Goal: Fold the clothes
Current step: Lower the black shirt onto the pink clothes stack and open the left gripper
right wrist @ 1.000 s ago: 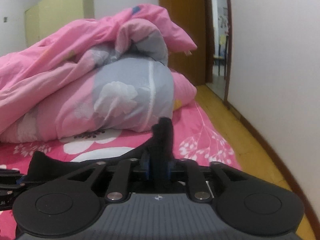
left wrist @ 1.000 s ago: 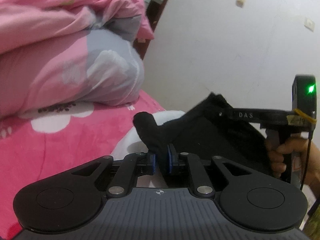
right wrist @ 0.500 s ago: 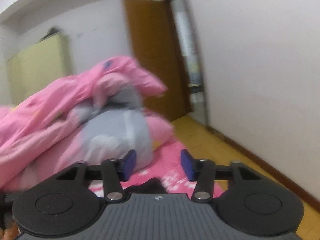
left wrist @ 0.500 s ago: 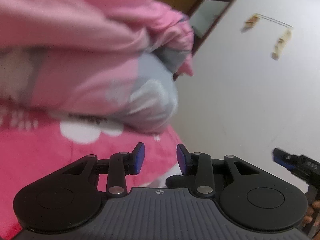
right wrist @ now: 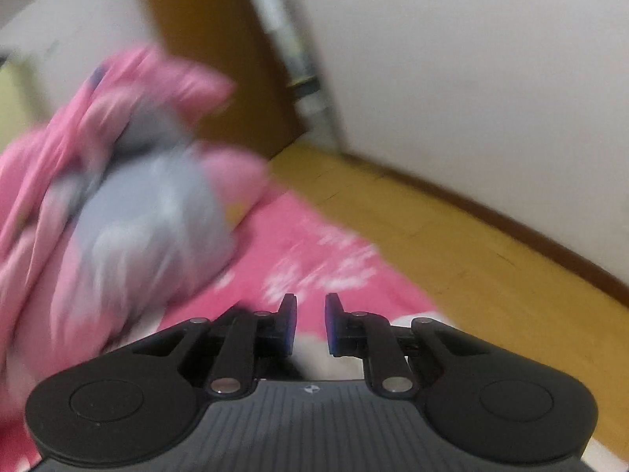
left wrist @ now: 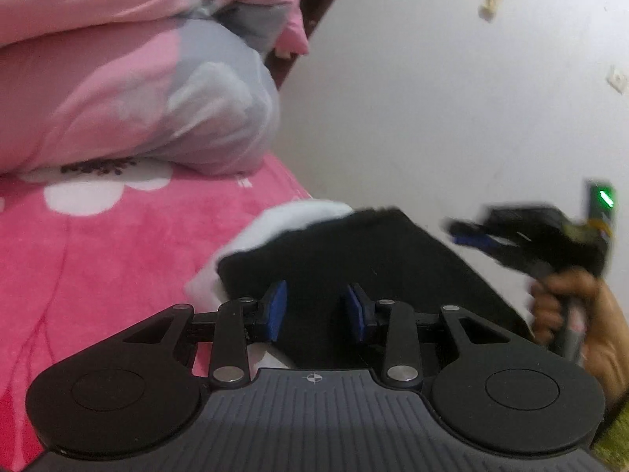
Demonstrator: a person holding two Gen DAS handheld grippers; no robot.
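A black garment (left wrist: 346, 251) lies flat on the pink flowered bed sheet (left wrist: 118, 244), partly over a white patch of the print. My left gripper (left wrist: 314, 306) is open just above the garment's near part, with nothing between its blue pads. At the right of the left wrist view, the right gripper (left wrist: 464, 234) is blurred and held in a hand (left wrist: 570, 310) above the garment's right edge. In the blurred right wrist view my right gripper (right wrist: 310, 324) is open and empty over the sheet (right wrist: 298, 259). A little dark cloth (right wrist: 287, 369) shows under its fingers.
A bunched pink and grey quilt (left wrist: 129, 90) is piled at the far end of the bed. A white wall (left wrist: 452, 98) runs along the right side. The right wrist view shows a yellow wooden floor (right wrist: 452, 251) past the bed's edge and a brown door (right wrist: 220, 39).
One second ago both grippers were shut on the raised black garment. Both let go, and the garment now lies flat on the bed. The right gripper has swung, blurring its view.
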